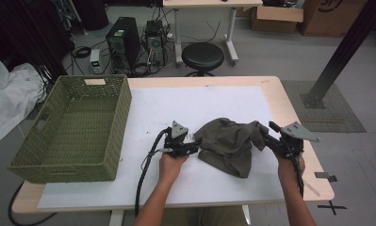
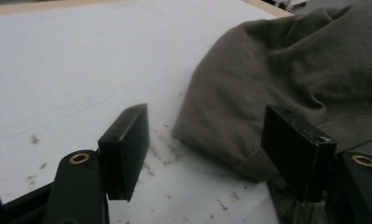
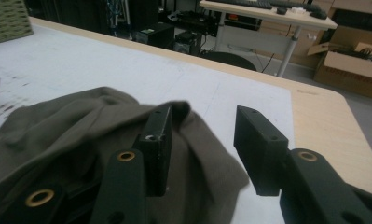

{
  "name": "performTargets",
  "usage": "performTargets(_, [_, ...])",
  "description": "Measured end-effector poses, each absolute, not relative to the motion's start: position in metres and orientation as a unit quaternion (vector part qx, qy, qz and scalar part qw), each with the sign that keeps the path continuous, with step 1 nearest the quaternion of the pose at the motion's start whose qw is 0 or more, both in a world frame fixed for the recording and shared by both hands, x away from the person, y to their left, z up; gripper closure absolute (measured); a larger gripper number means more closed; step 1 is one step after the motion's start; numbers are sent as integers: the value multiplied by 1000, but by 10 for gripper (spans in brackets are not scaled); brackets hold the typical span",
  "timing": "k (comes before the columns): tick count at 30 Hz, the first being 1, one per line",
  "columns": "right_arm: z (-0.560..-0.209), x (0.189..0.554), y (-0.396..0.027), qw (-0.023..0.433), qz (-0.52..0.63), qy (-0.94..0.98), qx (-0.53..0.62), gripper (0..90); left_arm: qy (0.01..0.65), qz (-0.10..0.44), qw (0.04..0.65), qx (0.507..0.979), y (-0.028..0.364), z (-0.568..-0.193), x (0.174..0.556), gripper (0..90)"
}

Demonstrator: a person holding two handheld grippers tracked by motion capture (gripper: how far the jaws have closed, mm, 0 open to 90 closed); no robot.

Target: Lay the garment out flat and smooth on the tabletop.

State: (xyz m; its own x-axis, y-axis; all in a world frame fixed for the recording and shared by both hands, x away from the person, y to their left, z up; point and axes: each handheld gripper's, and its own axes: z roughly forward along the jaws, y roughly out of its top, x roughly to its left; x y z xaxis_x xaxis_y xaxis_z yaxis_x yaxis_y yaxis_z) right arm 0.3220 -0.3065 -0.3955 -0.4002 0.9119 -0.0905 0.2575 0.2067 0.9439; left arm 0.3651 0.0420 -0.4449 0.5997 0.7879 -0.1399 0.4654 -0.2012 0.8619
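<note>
- An olive-brown cloth was seen lying crumpled on the white mat near the table's right side, between the two grippers.
- The left gripper was held with its jaws spread wide at the cloth's left edge, a hem lying just by the right jaw, nothing clamped.
- The right gripper was held open too, its jaws set apart over the cloth's right corner.
- A green woven basket was left standing well apart at the left.

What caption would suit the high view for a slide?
Two hand-held claws, left and right, flank a crumpled olive-brown cloth beside a green woven basket.
</note>
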Motion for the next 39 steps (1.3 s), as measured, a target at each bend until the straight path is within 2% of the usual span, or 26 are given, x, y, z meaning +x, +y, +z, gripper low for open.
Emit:
performTargets(4, [-403,302,-309,330,478,701,414,539,404,143,441,788,27,-446,376,335])
performTargets(5, [-406,300,-308,324,475,706,414,535,397,139,420,804,22,-447,379,370])
performTargets(7, [-415,299,-306,305,472,717,412,522,380,135,404,821,15,-448,380,577])
performTargets(9, [-424,298,-303,291,468,725,413,515,382,138,419,812,17,-447,379,862])
performTargets(10, [-427,296,-301,285,467,728,413,512,387,131,426,807,19,-446,379,900])
performTargets(14, [-431,291,-294,260,475,740,399,522,402,124,454,786,39,-442,374,900])
performTargets(18, [-433,286,-274,204,478,771,368,510,426,146,496,742,77,-429,362,900])
performTargets(20, [-441,286,-257,213,442,793,361,477,435,161,502,730,89,-425,358,900])
performTargets(22, [-450,292,-246,225,399,805,377,493,439,168,507,723,98,-422,354,900])
performTargets(24, [-449,294,-241,239,390,799,391,516,436,173,505,724,95,-422,354,866])
performTargets(26, [-449,294,-241,232,391,795,402,507,449,162,510,715,89,-425,358,643])
performTargets(27, [-448,294,-242,231,397,792,403,501,455,149,514,712,85,-427,360,581])
performTargets(30, [-447,289,-247,234,412,783,403,487,460,123,503,721,69,-433,370,480])
performTargets(36, [-447,286,-258,236,423,771,412,471,450,98,441,770,32,-442,388,384])
performTargets(38, [-447,286,-260,236,420,773,412,466,445,98,403,794,21,-444,393,426])
performTargets(39, [-448,286,-260,234,419,775,412,464,442,109,393,799,17,-445,393,500])
